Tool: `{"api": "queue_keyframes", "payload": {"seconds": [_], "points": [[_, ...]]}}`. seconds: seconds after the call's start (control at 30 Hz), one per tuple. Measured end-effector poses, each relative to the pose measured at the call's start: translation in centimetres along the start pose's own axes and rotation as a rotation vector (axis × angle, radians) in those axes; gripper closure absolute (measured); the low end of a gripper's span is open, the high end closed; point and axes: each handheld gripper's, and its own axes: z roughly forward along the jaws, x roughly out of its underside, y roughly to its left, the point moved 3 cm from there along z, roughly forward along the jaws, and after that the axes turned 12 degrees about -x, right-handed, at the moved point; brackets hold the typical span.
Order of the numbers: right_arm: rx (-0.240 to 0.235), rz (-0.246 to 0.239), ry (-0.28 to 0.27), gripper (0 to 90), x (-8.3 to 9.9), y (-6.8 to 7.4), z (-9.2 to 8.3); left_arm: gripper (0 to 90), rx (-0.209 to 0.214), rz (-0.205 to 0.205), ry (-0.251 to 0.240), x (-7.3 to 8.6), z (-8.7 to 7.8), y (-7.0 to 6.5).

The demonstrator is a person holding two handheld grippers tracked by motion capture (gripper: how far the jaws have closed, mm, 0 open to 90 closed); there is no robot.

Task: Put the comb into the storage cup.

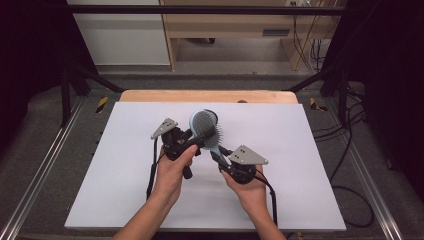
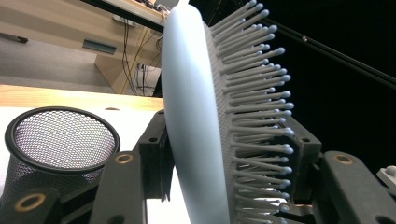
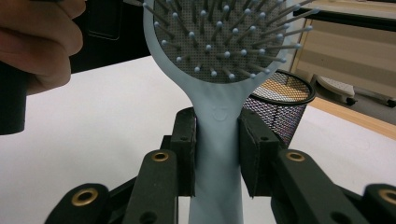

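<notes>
Brush held between two grippers, frame centre.
The right gripper (image 3: 217,154) clamps the brush (image 3: 219,70) by its handle; the left gripper (image 2: 229,154) has its jaws around the brush head, not visibly pressing. A mesh cup (image 2: 58,144) stands at lower left.

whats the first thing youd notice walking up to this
A pale blue hairbrush held up above the middle of the white table, its handle clamped in the right gripper. The left gripper brackets its bristled head. Just behind stands a black mesh cup.
</notes>
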Motion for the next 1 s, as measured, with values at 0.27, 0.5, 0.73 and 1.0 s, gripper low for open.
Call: {"api": "queue_keyframes", "payload": {"seconds": [0.27,0.5,0.73,1.0], "points": [[0.002,0.009,0.019,69.6,0.2,-0.2,0.1,49.6,0.001,-0.012,0.007,0.2,0.2,-0.1],[-0.001,0.019,0.028,69.6,0.4,-0.4,0.2,50.6,0.008,-0.018,0.017,0.3,0.4,0.0],[-0.011,0.028,0.031,69.0,0.6,-0.7,0.2,51.2,0.03,-0.015,0.013,0.4,0.5,0.0],[-0.004,0.075,0.023,35.1,0.7,-1.3,0.0,51.2,0.011,0.005,-0.006,0.2,0.5,0.4]]}}
